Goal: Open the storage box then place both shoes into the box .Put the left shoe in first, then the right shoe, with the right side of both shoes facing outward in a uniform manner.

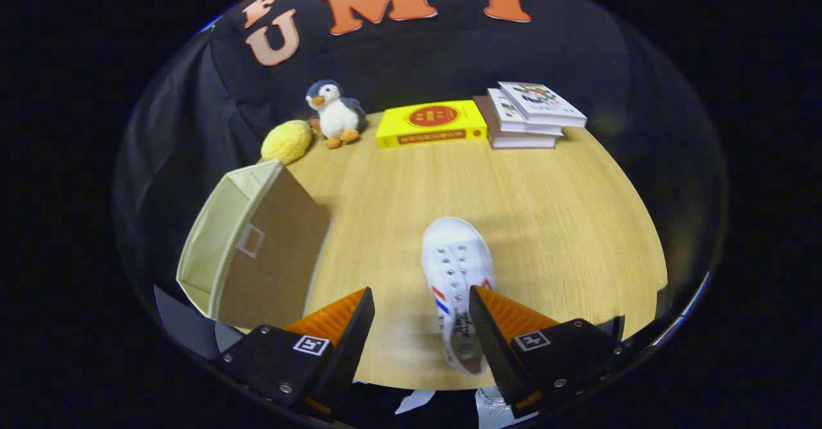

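While it hangs above the table [526, 185], the hand-held gripper [420, 300] gapes wide, empty, its right finger beside the white shoe [454, 268].

wooden table [526, 210], shoe [457, 268], box [257, 249], books [523, 117]

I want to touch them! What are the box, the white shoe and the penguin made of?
The storage box looks like stiff beige fabric: matte walls with stitched edges. The white shoe, between the open gripper's fingers by the right one, seems canvas with small metal eyelets. The penguin looks like soft plush, with a fuzzy outline. The table looks like pale wood grain, maybe laminate.
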`<state>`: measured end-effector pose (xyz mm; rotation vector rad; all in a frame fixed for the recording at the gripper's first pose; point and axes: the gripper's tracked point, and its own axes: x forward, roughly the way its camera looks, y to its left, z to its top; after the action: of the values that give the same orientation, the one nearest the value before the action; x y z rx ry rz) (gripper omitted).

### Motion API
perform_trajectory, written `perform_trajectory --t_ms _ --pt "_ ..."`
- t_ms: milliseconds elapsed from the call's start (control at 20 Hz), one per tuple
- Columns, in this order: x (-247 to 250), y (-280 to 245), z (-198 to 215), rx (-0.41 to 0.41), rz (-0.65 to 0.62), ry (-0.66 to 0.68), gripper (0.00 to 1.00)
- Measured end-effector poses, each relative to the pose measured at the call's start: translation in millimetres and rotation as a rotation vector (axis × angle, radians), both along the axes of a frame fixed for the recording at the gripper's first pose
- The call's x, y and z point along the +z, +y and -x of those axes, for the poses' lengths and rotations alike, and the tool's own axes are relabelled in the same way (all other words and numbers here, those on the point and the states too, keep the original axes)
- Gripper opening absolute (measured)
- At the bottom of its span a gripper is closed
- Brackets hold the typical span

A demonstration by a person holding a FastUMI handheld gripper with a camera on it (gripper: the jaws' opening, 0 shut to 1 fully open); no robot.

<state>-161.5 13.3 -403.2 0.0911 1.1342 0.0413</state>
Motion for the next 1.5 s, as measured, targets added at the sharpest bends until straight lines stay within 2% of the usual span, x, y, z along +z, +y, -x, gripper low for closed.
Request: perform_trajectory --t_ms 100,300,450,550,650,700,800,850,1000,1150,1250,1400,1450,1500 --pt "-27.1 -29.5 16.9 0.011 0.062 0.054 0.87" --pt "-58.1 -48.5 38.4 0.07 0.092 0.127 0.86" --pt "-69.9 -58.9 33.4 0.119 0.16 0.12 0.81" --pt "-72.6 -55.5 28.0 0.151 0.153 0.106 0.81" --pt "-73.4 -55.4 15.3 0.15 0.144 0.039 0.75" --pt "-76.4 -52.7 12.9 0.142 0.116 0.023 0.74" --pt "-79.6 -46.6 11.6 0.097 0.029 0.003 0.66" --pt "-82.8 -43.6 12.2 0.075 -0.016 0.007 0.59" --pt "-86.9 -33.7 13.6 0.033 -0.119 0.039 0.46" --pt "-88.6 -28.8 14.5 0.009 -0.169 0.096 0.29" --pt "-89.4 -30.2 14.7 -0.065 -0.211 0.138 0.24" --pt "-85.6 -31.0 12.8 -0.063 -0.206 0.111 0.14" --pt "-84.0 -27.6 13.2 -0.093 -0.221 0.112 0.08" --pt "-79.6 -24.5 12.7 -0.132 -0.249 0.108 0.06"
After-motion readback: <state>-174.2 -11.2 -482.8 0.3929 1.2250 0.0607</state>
